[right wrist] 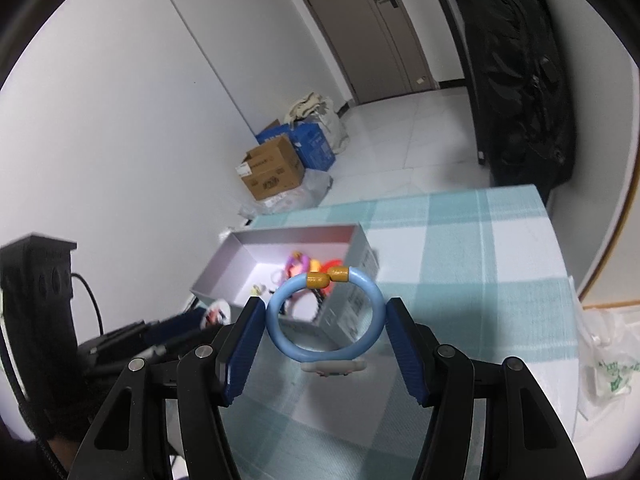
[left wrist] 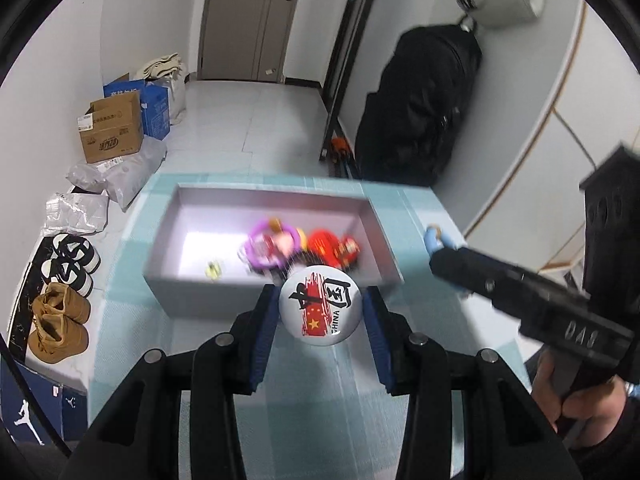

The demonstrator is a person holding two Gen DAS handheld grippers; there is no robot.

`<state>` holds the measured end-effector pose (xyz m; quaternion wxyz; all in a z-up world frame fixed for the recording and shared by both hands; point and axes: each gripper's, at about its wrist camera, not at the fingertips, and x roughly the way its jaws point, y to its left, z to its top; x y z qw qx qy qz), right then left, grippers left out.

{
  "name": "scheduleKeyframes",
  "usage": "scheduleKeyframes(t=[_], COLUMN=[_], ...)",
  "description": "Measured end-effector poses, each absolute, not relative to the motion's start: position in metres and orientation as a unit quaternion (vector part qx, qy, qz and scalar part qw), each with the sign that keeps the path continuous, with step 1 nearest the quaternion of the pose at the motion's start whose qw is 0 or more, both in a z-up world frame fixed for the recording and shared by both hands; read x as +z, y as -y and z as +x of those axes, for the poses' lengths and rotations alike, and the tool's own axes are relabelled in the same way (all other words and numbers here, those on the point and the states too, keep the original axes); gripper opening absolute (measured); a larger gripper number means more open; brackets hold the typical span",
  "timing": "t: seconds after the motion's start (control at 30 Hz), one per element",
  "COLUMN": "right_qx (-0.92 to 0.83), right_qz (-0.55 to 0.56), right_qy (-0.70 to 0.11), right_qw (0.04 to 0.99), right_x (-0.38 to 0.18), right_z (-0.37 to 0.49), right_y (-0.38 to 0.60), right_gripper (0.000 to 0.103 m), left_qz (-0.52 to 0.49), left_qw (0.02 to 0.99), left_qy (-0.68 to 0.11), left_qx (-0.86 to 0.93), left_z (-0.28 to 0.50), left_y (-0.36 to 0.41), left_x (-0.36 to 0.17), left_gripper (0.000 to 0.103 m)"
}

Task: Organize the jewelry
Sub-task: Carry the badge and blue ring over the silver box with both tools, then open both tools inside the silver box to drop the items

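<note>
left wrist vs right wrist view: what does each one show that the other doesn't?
Left wrist only: the white China badge's printed face clamped in the left gripper, plus shoes on the floor. Right wrist only: the whole blue bracelet with gold caps held in the right gripper, and a plastic bag off the table's edge. Both: the grey box of trinkets on the teal checked tablecloth, cardboard boxes, door.

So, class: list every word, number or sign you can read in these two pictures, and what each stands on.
"CHINA", two large Chinese characters and a yellow star: round white badge, in the left claw.
Jumpman logo: dark blue shoebox.
Print on the brown carton, blue carton and grey box: too blurred.
</note>
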<state>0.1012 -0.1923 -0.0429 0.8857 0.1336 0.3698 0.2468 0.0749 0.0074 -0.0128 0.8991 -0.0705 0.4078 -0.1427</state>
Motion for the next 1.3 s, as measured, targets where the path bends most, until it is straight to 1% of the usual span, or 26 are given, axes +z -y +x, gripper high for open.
scheduleKeyframes(t=[0.3,0.53,0.67,0.77,0.83,0.87,0.9,0.93,0.97,1.03,1.13,1.3], right_qx=[0.277,0.290,0.292,0.289,0.283,0.290,0.296,0.299,0.296,0.292,0.274,0.262], right_qz=[0.114,0.101,0.075,0.057,0.047,0.043,0.040,0.034,0.028,0.023,0.030,0.050], right_qy=[-0.365,-0.381,-0.388,-0.387,-0.386,-0.384,-0.381,-0.375,-0.371,-0.361,-0.361,-0.337], right_qw=[0.881,0.872,0.871,0.873,0.876,0.876,0.875,0.877,0.880,0.885,0.891,0.903], right_x=[-0.033,-0.044,-0.049,-0.052,-0.055,-0.055,-0.056,-0.055,-0.055,-0.054,-0.053,-0.040], right_z=[0.128,0.149,0.161,0.167,0.167,0.165,0.162,0.158,0.155,0.148,0.143,0.133], right_y=[0.166,0.148,0.136,0.129,0.128,0.128,0.127,0.127,0.128,0.132,0.140,0.151], right_gripper=[0.061,0.061,0.061,0.062,0.065,0.068,0.073,0.076,0.082,0.083,0.083,0.083], left_qz=[-0.123,-0.136,-0.148,-0.158,-0.158,-0.158,-0.158,-0.160,-0.163,-0.172,-0.174,-0.158], left_qw=[0.893,0.882,0.874,0.869,0.863,0.864,0.867,0.869,0.871,0.877,0.883,0.898], left_qy=[-0.412,-0.428,-0.441,-0.451,-0.463,-0.462,-0.458,-0.452,-0.447,-0.430,-0.419,-0.399], left_qx=[-0.135,-0.139,-0.142,-0.131,-0.122,-0.122,-0.120,-0.121,-0.124,-0.124,-0.120,-0.098], left_z=[0.108,0.130,0.140,0.143,0.145,0.145,0.144,0.142,0.142,0.137,0.133,0.120], left_y=[-0.025,-0.029,-0.032,-0.037,-0.041,-0.041,-0.042,-0.043,-0.044,-0.047,-0.048,-0.050], left_x=[-0.021,-0.031,-0.035,-0.039,-0.042,-0.042,-0.040,-0.037,-0.036,-0.029,-0.024,-0.018], left_gripper=[0.037,0.037,0.037,0.038,0.038,0.040,0.041,0.049,0.058,0.063,0.063,0.064])
